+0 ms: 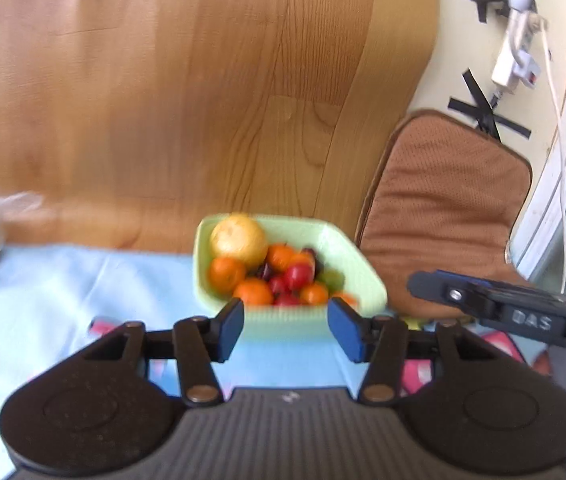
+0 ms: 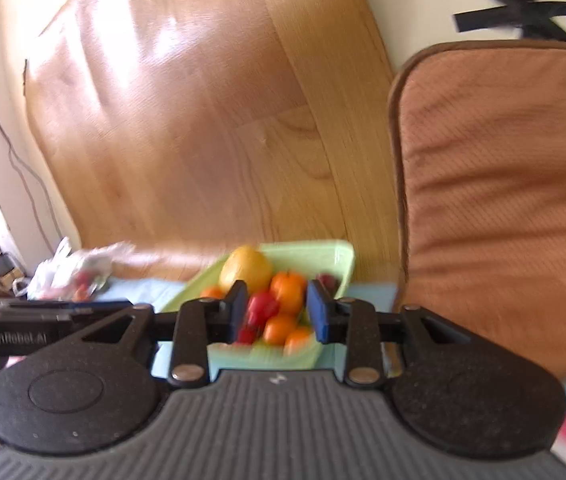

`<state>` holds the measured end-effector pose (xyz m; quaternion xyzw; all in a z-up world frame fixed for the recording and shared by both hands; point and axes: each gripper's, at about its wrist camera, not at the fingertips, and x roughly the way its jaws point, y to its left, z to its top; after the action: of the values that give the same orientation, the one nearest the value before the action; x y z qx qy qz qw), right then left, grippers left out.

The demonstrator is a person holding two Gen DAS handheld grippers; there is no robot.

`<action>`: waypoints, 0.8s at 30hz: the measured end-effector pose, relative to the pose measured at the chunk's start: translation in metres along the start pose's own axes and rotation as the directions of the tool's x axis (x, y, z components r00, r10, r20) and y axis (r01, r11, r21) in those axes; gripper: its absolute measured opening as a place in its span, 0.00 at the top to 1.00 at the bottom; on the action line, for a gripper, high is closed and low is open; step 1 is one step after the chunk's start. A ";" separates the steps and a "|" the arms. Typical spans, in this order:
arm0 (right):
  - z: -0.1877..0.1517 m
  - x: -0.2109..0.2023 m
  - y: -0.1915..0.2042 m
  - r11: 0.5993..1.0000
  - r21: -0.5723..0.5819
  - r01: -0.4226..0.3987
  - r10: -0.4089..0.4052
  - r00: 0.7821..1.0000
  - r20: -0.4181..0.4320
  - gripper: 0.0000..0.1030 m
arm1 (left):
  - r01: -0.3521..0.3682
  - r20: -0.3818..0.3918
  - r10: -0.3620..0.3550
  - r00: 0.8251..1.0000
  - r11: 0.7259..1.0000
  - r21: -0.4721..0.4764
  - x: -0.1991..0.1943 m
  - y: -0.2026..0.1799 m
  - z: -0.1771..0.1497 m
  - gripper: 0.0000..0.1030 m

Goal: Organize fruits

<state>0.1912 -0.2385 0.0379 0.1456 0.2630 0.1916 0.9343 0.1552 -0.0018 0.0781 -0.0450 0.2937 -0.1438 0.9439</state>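
While both views are blurring with motion, I am seeing a brown seat cushion [image 1: 447, 208] filling the right side of each frame, wooden floor [image 1: 163, 80] across the top, and a crumpled plastic bag [image 2: 79, 272] lying at the left edge of the right wrist view, on the light blue cloth [image 1: 83, 280] covering the surface. The green bowl [image 1: 359, 276] is sitting low in the centre of both frames, heaped with oranges [image 1: 226, 274], red fruits [image 1: 298, 276] and one big yellow fruit [image 1: 239, 240]. My left claw [image 1: 285, 330] is hanging open just short of the bowl's near rim. My right claw [image 2: 277, 312] is also gaping, empty, framing the fruit between its blue pads.
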 end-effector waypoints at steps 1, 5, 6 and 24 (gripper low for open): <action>-0.008 -0.011 0.005 1.000 0.008 0.002 -0.002 1.000 -0.009 0.57 | -0.013 -0.009 0.013 1.000 1.000 -0.004 -0.008 -0.004 -0.010 0.54; -0.043 -0.050 0.029 0.999 0.038 0.004 -0.002 1.000 -0.030 0.57 | -0.057 -0.033 0.057 0.998 0.998 -0.016 -0.036 -0.019 -0.044 0.54; -0.050 -0.059 0.036 0.999 0.046 0.010 -0.009 0.999 -0.031 0.57 | -0.063 -0.039 0.063 0.997 0.998 -0.021 -0.045 -0.021 -0.052 0.54; -0.118 -0.158 0.085 0.970 0.239 0.052 -0.043 0.998 -0.043 0.53 | -0.233 0.040 0.232 0.972 0.973 0.005 -0.153 -0.055 -0.133 0.00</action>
<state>-0.0217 -0.2114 0.0417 0.2474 0.3051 0.1389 0.9091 -0.0543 -0.0089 0.0612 -0.0084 0.2778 -0.0329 0.9600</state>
